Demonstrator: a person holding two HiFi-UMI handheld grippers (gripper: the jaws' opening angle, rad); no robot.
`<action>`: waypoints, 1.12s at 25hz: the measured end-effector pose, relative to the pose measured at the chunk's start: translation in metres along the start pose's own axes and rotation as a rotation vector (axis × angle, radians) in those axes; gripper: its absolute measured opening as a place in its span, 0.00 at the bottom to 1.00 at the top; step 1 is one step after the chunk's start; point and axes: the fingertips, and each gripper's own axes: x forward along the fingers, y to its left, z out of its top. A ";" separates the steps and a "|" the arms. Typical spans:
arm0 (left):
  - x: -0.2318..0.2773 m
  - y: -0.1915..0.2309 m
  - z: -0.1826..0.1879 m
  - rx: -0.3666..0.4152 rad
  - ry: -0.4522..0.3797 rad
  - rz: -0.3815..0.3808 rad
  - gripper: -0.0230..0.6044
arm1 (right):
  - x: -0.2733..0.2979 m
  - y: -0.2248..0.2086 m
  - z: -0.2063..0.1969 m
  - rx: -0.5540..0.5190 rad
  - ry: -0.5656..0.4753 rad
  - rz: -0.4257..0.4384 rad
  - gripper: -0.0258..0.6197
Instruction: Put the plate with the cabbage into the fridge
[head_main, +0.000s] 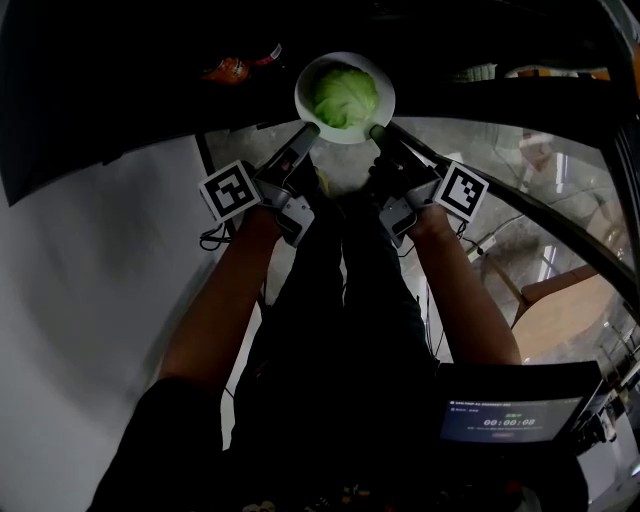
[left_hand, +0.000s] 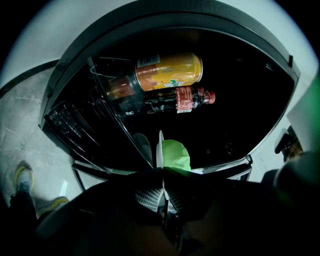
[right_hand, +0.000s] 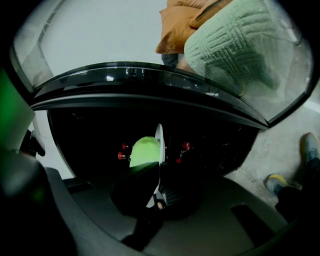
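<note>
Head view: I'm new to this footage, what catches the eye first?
The bright green cabbage on its white plate, top centre, with the left gripper and right gripper each shut on the rim. Behind, in the dark fridge, lie an orange bottle and a red-capped bottle.

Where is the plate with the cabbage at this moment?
In the head view the plate is at top centre, gripped at its rim by the left gripper and right gripper, before the dark fridge, a bottle to its left.

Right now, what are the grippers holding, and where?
The white plate carrying the cabbage: left gripper shut on its left rim, right gripper on its right rim.
</note>
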 end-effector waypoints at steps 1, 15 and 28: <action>0.000 0.000 0.000 0.001 -0.002 0.001 0.05 | 0.000 0.000 0.000 0.002 0.000 0.001 0.06; -0.001 -0.001 0.001 0.011 -0.015 0.010 0.05 | 0.000 0.001 0.001 0.010 -0.001 0.001 0.06; 0.000 -0.001 0.001 0.003 -0.028 0.003 0.05 | 0.000 0.003 0.001 0.002 -0.017 0.004 0.06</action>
